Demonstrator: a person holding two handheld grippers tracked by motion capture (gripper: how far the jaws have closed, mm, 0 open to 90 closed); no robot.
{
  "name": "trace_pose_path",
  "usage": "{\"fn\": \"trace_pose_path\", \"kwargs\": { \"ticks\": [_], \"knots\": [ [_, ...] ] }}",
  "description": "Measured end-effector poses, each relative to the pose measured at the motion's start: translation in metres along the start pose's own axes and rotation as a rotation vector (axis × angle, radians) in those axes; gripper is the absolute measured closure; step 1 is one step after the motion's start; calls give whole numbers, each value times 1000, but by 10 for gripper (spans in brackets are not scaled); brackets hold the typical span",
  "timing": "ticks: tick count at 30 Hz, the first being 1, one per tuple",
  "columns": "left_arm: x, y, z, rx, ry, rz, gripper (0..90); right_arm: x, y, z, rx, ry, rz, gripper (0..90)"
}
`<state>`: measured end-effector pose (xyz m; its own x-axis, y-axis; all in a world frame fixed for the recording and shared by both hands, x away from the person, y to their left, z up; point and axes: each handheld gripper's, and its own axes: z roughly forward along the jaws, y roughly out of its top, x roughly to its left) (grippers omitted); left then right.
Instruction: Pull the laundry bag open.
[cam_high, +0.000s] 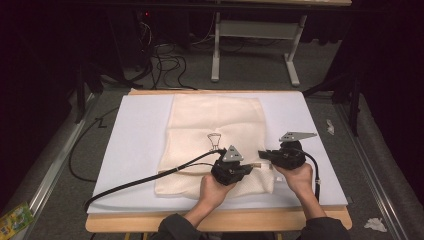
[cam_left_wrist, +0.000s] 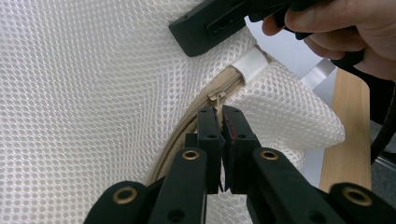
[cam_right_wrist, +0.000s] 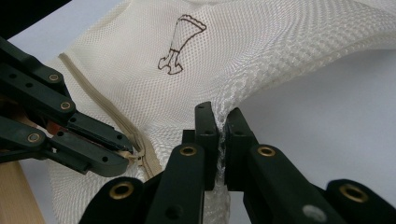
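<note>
The mesh bag (cam_left_wrist: 93, 93) is cream netted cloth, openly woven and matt, with a smooth beige woven zipper tape (cam_left_wrist: 187, 126) and a small dull metal pull (cam_left_wrist: 216, 97). Both grippers, left (cam_left_wrist: 220, 122) and right (cam_right_wrist: 221, 125), look like matt black plastic with brass-coloured rivets. The table (cam_high: 320, 220) has a pale wooden edge at six o'clock under a smooth white sheet (cam_high: 135, 130).
</note>
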<state>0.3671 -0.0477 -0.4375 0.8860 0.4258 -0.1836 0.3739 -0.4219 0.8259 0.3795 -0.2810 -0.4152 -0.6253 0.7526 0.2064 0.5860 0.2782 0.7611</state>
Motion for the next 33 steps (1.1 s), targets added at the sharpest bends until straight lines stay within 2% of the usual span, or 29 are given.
{"fn": "trace_pose_path", "kwargs": {
  "ticks": [9,18,33],
  "knots": [
    [0,-2,1,-3,-8,-5,871,-1,1,1,2,4,3,882],
    [2,-3,-3,-7,2,3,871,0,0,3,9,2,0,883],
    [7,-7,-7,-14,7,-14,872,-1,0,4,18,0,-4,883]
  ]
}}
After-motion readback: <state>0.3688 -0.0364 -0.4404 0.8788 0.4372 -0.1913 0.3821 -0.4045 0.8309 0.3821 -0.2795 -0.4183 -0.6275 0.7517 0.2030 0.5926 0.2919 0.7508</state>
